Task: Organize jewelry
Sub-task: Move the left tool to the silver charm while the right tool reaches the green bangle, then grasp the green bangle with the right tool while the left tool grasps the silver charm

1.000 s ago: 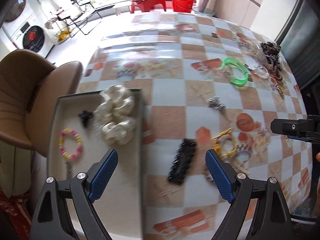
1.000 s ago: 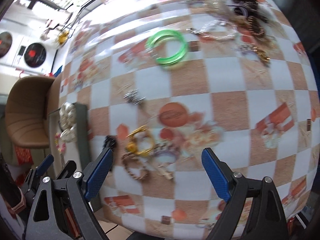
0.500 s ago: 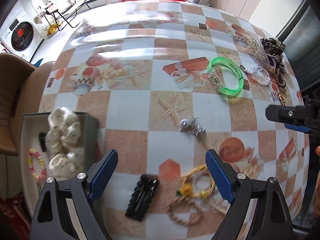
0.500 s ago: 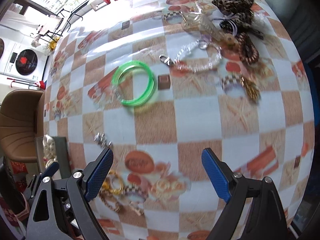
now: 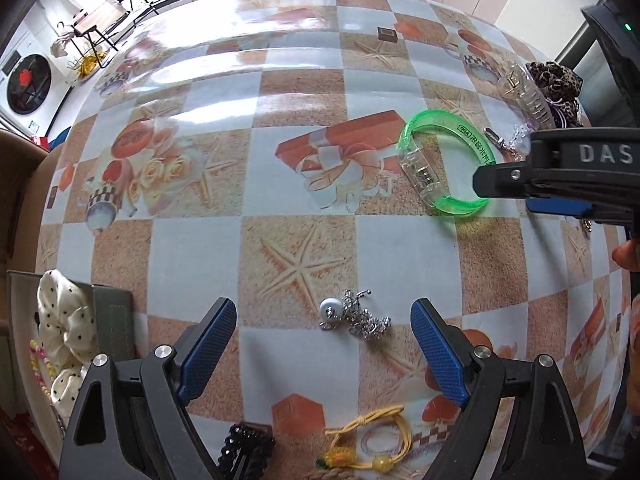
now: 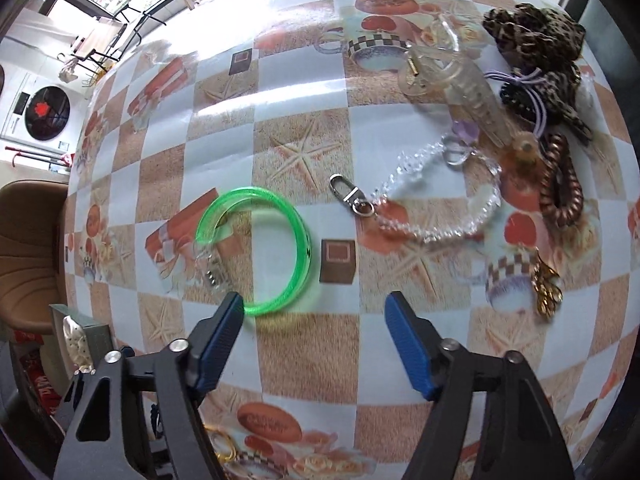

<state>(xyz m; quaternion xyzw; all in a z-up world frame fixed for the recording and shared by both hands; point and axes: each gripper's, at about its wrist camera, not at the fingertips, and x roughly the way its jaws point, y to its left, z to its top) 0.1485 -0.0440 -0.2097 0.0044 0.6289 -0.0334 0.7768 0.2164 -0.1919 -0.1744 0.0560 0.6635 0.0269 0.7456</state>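
Observation:
In the left wrist view my left gripper (image 5: 325, 314) hangs open over the checked table (image 5: 192, 240). A small silver charm with a pearl (image 5: 352, 316) lies between its fingers, untouched. At the right edge of that view, the right gripper's finger (image 5: 520, 180) hovers over a green bangle (image 5: 472, 132). In the right wrist view my right gripper (image 6: 314, 308) points down with its jaws closing and nothing pressed between them. The green bangle (image 6: 302, 236) lies just ahead, its near arc beside the left fingertip (image 6: 230, 312).
A grey box (image 5: 112, 308) at the left holds white dotted scrunchies (image 5: 68, 320) and a bead bracelet (image 5: 40, 360). A black clip (image 5: 244, 448) and yellow cord bracelet (image 5: 372, 440) lie nearest. At the far right are a crystal chain (image 6: 440, 232), clear claw clip (image 6: 476, 96), leopard scrunchie (image 6: 532, 40) and brown coil (image 6: 560, 192).
Both grippers travelled across the table away from the box and sank lower. The left went from above the black clip to the silver charm. The right reached the green bangle and its jaws narrowed.

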